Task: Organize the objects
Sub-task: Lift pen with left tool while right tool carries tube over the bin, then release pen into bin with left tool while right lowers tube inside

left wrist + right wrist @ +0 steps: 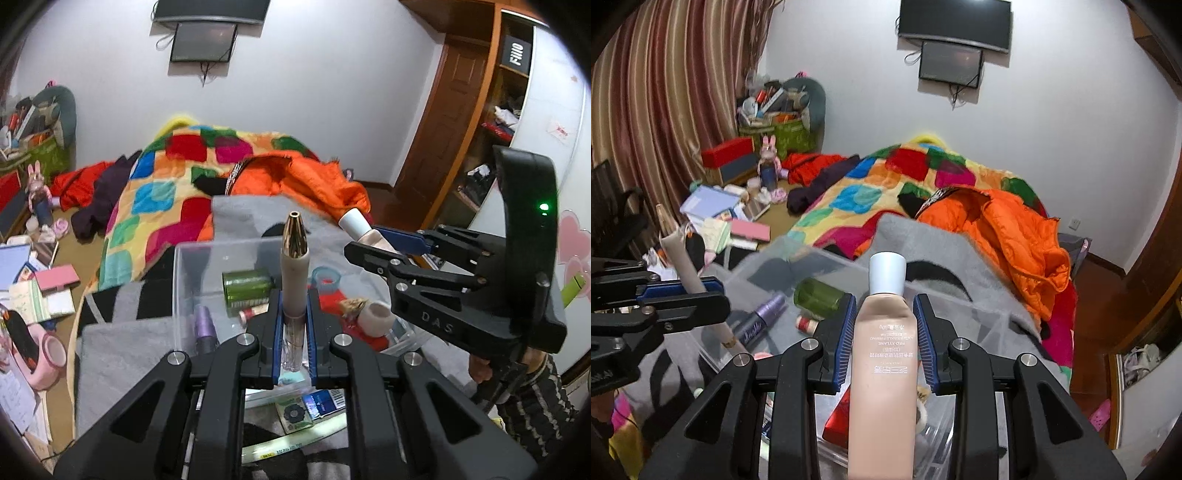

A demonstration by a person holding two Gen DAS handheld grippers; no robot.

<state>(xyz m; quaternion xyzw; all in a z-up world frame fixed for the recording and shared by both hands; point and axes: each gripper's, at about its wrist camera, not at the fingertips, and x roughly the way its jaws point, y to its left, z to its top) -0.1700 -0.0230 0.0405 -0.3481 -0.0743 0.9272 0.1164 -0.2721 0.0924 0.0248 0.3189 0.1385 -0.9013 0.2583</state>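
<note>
My left gripper (294,328) is shut on a slim beige pen-shaped cosmetic (294,269) with a gold tip that stands upright between the pads. My right gripper (885,308) is shut on a peach cream tube (882,354) with a white cap pointing away. Both hover over a clear plastic box (192,254) on a grey blanket. The box holds a green jar (245,286), a purple tube (205,325), a blue ring (325,278) and other small items. The right gripper (384,242) shows at the right of the left wrist view. The left gripper (701,291) shows at the left of the right wrist view.
The box (827,256) rests on a bed with a colourful patchwork quilt (857,199) and an orange jacket (1004,229) behind it. Books, boxes and toys (731,218) lie beside the bed at the left. A wooden door and wardrobe (454,122) stand at the right.
</note>
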